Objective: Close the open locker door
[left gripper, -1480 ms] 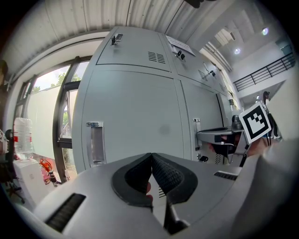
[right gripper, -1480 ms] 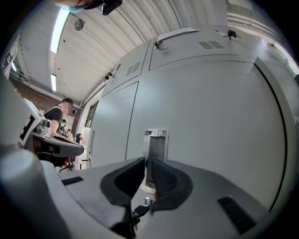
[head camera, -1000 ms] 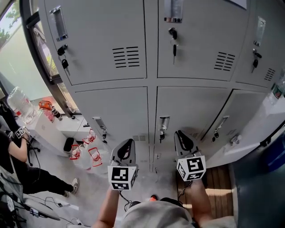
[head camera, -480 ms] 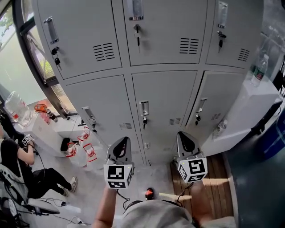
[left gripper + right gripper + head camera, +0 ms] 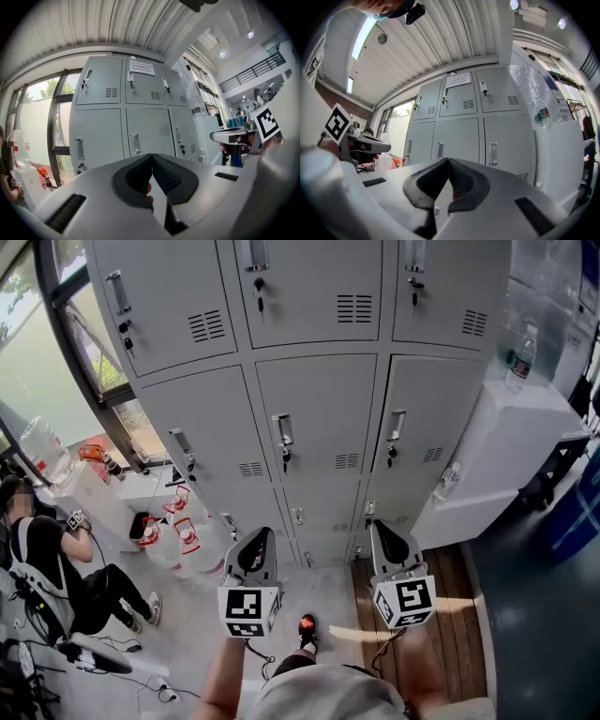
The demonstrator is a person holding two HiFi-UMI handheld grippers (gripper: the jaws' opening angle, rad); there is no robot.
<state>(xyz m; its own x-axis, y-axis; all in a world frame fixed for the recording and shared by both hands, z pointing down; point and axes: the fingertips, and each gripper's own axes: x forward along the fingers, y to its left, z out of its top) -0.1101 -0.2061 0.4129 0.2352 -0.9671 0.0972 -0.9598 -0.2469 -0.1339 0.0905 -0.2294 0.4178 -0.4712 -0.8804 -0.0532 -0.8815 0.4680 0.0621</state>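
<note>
The grey lockers (image 5: pixel 314 418) stand in three columns ahead of me, and every door in sight lies flush; I see none standing open. The same lockers (image 5: pixel 140 122) fill the left gripper view, and the lockers (image 5: pixel 459 126) also fill the right gripper view. My left gripper (image 5: pixel 255 542) is held level, well back from the doors, its jaws shut with nothing between them. The left gripper (image 5: pixel 152 157) shows its pads touching. My right gripper (image 5: pixel 382 532) is beside it, also shut and holding nothing. The right gripper (image 5: pixel 448 161) shows its pads together.
A white cabinet (image 5: pixel 525 427) with a water bottle (image 5: pixel 518 357) on top stands right of the lockers. At the left are a window (image 5: pixel 56 362), jugs with red handles (image 5: pixel 178 531) and a seated person (image 5: pixel 47 559). Wooden floorboards (image 5: pixel 441 615) lie under my right side.
Both grippers have drawn back from the lockers together. The lockers now look farther away, with more of the lower rows and the floor in view.
</note>
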